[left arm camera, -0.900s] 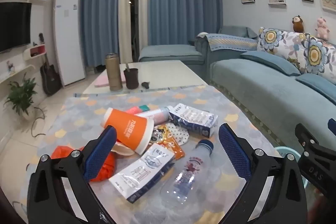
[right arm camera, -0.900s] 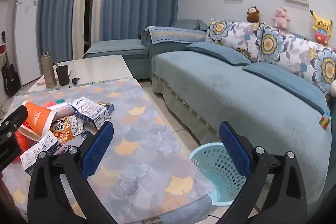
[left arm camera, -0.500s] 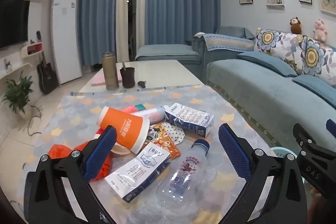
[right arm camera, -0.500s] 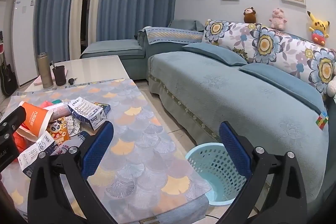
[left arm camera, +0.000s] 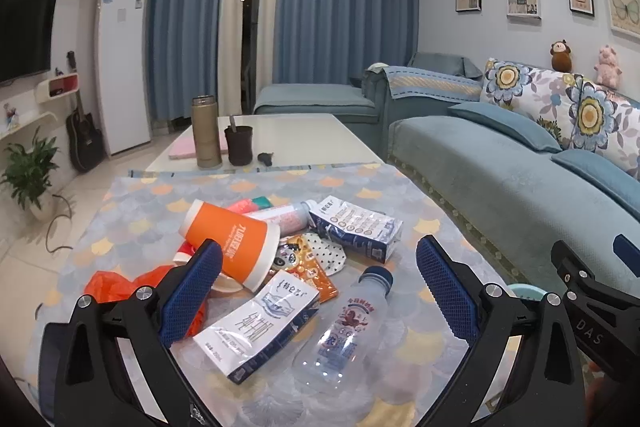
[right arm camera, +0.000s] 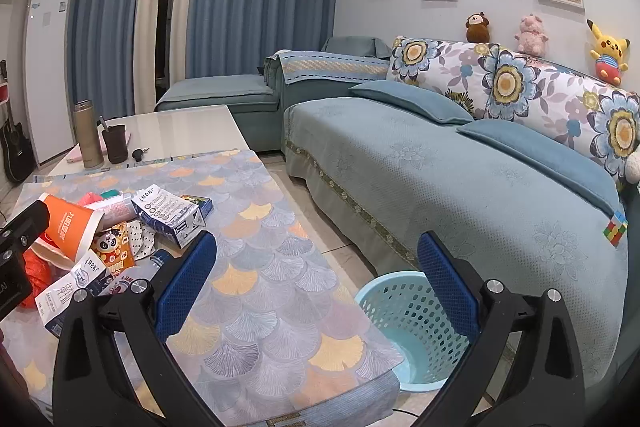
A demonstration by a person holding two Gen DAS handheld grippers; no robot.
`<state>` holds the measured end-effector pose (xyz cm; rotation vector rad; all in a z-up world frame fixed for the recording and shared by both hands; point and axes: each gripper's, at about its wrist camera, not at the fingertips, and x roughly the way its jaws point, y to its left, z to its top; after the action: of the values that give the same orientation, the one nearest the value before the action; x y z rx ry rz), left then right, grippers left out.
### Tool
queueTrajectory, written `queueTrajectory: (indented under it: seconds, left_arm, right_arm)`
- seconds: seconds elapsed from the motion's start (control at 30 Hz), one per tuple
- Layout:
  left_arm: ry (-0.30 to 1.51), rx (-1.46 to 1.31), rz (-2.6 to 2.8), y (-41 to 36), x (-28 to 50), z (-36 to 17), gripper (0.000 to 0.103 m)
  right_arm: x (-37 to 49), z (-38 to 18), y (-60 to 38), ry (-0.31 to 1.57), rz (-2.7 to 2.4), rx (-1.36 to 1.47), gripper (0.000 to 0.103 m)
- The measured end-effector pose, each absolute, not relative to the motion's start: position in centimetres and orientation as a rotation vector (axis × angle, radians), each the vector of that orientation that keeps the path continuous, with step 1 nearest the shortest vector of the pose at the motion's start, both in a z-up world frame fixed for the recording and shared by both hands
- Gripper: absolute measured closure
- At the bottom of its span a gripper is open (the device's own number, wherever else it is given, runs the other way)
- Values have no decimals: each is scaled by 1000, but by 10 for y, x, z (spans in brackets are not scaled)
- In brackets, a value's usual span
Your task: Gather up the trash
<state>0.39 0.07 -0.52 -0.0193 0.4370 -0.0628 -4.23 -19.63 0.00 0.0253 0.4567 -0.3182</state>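
Both the left gripper (left arm camera: 318,291) and the right gripper (right arm camera: 316,283) are spread wide and hold nothing. The trash lies heaped on the table (left arm camera: 132,211): an orange cup (left arm camera: 232,243), a clear bottle (left arm camera: 344,331), pouches. Risk: the round bottle may roll away under a poorly centred pinch. Only the right view shows the whole basket (right arm camera: 408,327) on the floor beside the table.

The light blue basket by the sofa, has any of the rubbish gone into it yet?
Nothing looks done: the light blue plastic basket shows no rubbish. Nothing is in hand; the left gripper and right gripper are open. Left on the table: the orange paper cup, clear plastic bottle, white milk cartons and wrappers.
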Motion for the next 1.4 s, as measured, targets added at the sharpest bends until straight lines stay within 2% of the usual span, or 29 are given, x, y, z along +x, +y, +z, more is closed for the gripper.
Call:
queueTrajectory:
  seconds: [0.73, 0.93, 1.4]
  left_arm:
    - [454, -53, -73, -6, -5, -4, 8]
    - [464, -13, -65, -8, -10, -9, 9]
    - [458, 5, -106, -3, -12, -2, 9]
  right_arm:
    - [-39, -3, -208, 464, -343, 66, 8]
    - [-37, -2, -212, 470, -365, 101, 14]
    - [-46, 1, -225, 458, -345, 142, 14]
